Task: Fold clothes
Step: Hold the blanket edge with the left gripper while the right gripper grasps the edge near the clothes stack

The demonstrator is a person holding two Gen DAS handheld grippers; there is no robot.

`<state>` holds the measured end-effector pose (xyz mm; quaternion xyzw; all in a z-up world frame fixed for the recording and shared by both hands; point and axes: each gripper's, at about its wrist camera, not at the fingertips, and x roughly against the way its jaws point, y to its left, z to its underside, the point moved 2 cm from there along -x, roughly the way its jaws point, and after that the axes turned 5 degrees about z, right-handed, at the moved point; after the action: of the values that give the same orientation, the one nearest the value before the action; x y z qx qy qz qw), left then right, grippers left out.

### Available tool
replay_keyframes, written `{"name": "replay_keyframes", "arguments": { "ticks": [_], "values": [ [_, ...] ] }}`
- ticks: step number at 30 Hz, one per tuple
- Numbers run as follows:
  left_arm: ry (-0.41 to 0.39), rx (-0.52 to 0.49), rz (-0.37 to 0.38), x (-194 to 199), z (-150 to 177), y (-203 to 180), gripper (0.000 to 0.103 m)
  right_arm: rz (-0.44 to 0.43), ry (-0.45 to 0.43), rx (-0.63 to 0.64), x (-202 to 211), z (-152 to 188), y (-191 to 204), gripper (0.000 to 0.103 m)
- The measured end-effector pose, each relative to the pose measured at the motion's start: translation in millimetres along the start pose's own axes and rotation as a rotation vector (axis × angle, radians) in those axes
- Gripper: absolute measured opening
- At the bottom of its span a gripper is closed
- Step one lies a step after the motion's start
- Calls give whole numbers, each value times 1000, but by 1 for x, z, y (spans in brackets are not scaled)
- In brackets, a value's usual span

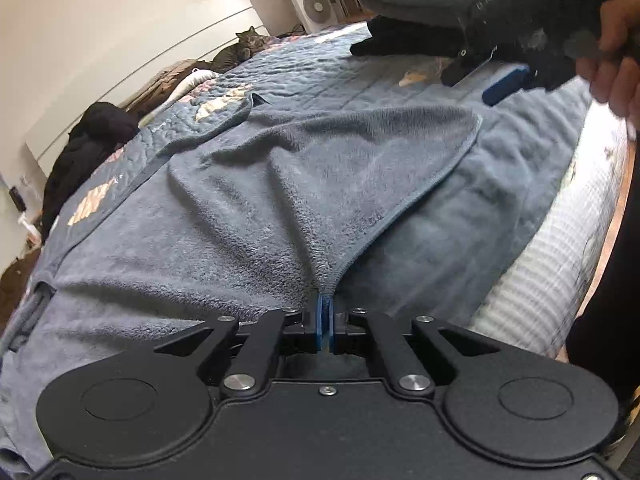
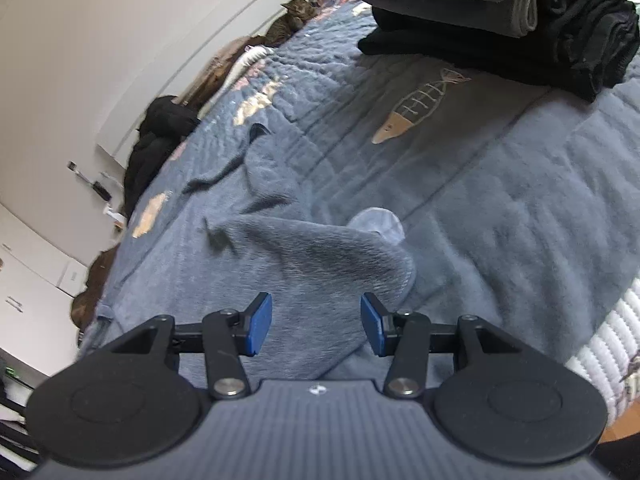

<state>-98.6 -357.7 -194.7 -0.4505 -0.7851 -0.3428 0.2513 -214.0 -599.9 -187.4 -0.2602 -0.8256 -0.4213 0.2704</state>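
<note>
A blue-grey fleece garment lies rumpled across the bed. My left gripper is shut on a pinched fold of its near edge, and the cloth rises in creases toward the blue pads. In the left wrist view, a hand holds my right gripper at the upper right, above the bed. My right gripper stands open in its own view, hovering just over a raised corner of the same fleece garment, with nothing pressed between its blue pads.
A stack of folded grey and black clothes sits at the far right of the quilt. A black clothes heap lies at the left edge. A cat rests by the headboard. A fan stands beyond the bed.
</note>
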Motion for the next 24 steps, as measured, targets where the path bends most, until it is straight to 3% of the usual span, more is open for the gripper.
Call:
{"name": "replay_keyframes", "arguments": {
  "ticks": [2,9,14,19,24],
  "values": [
    [12,2,0,-5,2,0,3,10,26,-7,-5,2,-1,48],
    [-19,95,24,1,-3,15,3,-84,199,-113,-27,21,-6,49],
    [-23,84,24,1,-3,13,3,-129,265,-202,-38,33,-7,52],
    [-29,97,29,3,-3,14,3,-137,254,-234,-48,35,-5,57],
    [-35,111,36,5,-3,17,3,-127,174,-289,-52,25,-11,57]
  ]
}}
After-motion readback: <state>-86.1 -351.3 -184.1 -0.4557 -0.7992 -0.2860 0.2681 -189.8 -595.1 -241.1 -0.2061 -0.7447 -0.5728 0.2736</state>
